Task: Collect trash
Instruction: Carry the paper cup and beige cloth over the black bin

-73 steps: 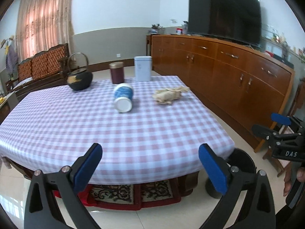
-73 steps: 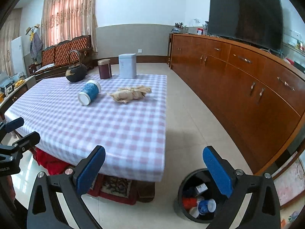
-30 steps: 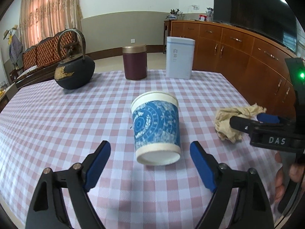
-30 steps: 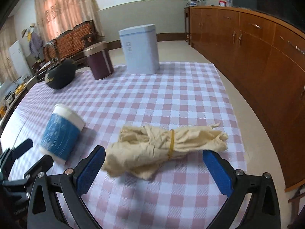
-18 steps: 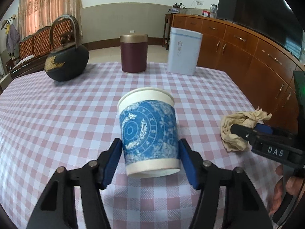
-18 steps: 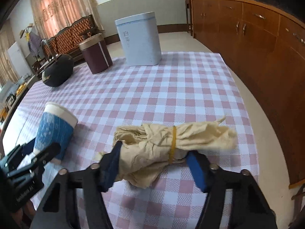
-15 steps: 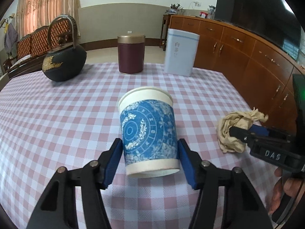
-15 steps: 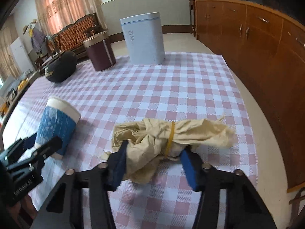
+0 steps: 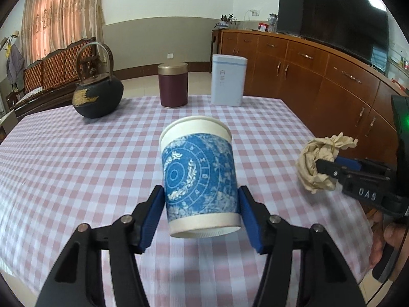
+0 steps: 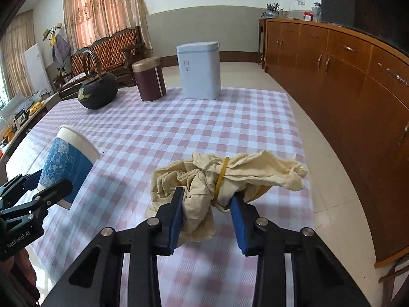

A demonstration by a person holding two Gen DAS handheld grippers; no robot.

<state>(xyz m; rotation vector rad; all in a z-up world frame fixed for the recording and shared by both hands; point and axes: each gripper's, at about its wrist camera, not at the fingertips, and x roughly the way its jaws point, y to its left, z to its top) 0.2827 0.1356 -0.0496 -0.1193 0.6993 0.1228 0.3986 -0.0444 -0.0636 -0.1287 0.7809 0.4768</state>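
Broadly, we see a table under a pink-and-white checked cloth (image 9: 76,168) bearing three closed vessels at its far side, their contents hidden: a black iron kettle (image 9: 98,97), a pale blue tin (image 9: 228,79) and a maroon canister (image 9: 172,85). Our left gripper (image 9: 201,211) clamps the blue-patterned paper cup (image 9: 199,179) above the cloth, while our right gripper (image 10: 207,211) pinches the crumpled tan paper wad (image 10: 217,176). Only the right view shows the wad's yellow rubber band (image 10: 221,175); only the left shows the dark television (image 9: 332,18).
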